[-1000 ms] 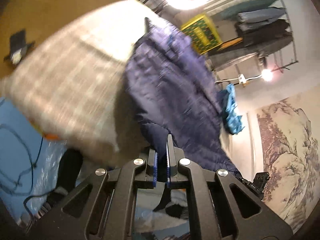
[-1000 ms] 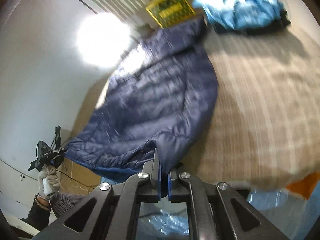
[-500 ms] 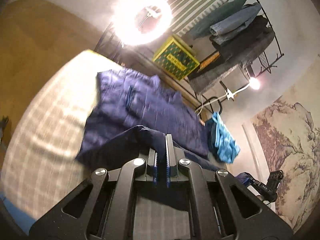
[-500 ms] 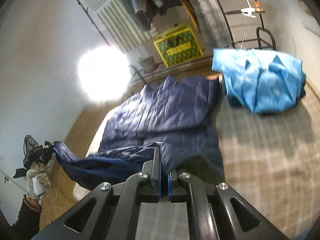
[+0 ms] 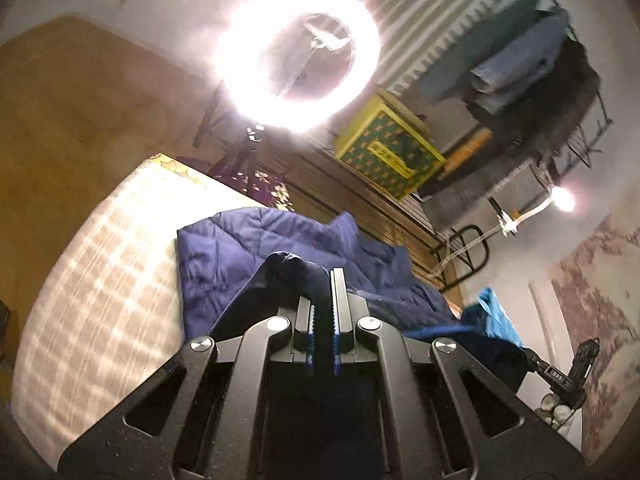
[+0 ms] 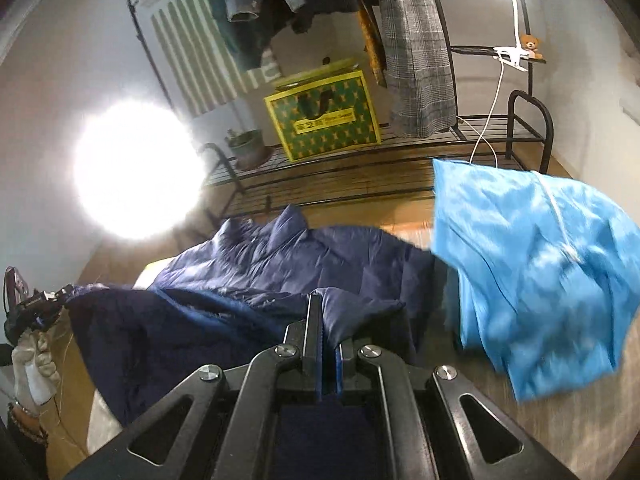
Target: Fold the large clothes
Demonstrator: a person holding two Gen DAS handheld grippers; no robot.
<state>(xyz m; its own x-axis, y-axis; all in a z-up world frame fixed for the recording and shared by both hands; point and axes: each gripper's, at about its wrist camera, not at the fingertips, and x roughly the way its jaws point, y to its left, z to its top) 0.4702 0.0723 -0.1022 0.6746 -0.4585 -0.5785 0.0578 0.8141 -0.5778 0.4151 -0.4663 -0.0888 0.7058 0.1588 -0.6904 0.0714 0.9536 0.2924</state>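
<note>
A large navy quilted jacket [image 5: 248,248] lies on a bed with a beige checked cover [image 5: 100,280]. My left gripper [image 5: 323,320] is shut on the jacket's near hem and holds it raised over the body. My right gripper [image 6: 328,344] is shut on the other hem corner of the jacket [image 6: 288,264], also raised. The lifted hem sags between the two grippers. The left gripper shows at the left edge of the right wrist view [image 6: 36,304], and the right gripper at the right of the left wrist view [image 5: 560,376].
A light blue garment [image 6: 528,264] lies crumpled on the bed right of the jacket. Behind the bed stand a bright ring light [image 5: 296,56], a yellow-green patterned box [image 6: 324,116] on a black rack [image 6: 528,120], and hanging clothes [image 6: 416,48].
Both grippers have carried the jacket's hem up and forward over its body, toward the collar end. The views have swung from the bed up toward the rack and wall.
</note>
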